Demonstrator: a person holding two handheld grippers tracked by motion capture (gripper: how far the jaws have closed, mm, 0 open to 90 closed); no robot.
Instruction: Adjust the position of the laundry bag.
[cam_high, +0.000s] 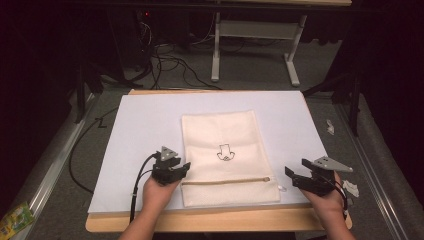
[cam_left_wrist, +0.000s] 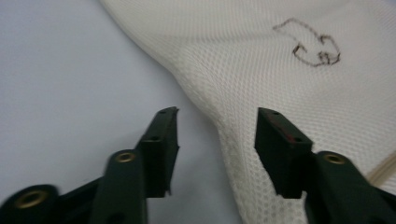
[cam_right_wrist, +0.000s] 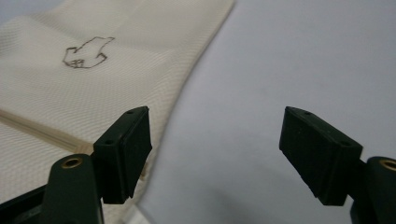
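The cream mesh bag (cam_high: 227, 156) is laid flat on the white sheet (cam_high: 145, 130) covering the counter (cam_high: 210, 220), zipper (cam_high: 227, 181) toward the near edge. The left hand-held gripper (cam_high: 176, 167) is positioned at the bag's left edge, jaws apart and straddling the hem in the left gripper view. The right hand-held gripper (cam_high: 295, 176) is held just off the right edge, jaws wide apart, nothing between them. Risk noted: thin mesh may slip from a shallow pinch, or the sheet may be caught with it. Uneven pulls would likely skew or bunch the bag.
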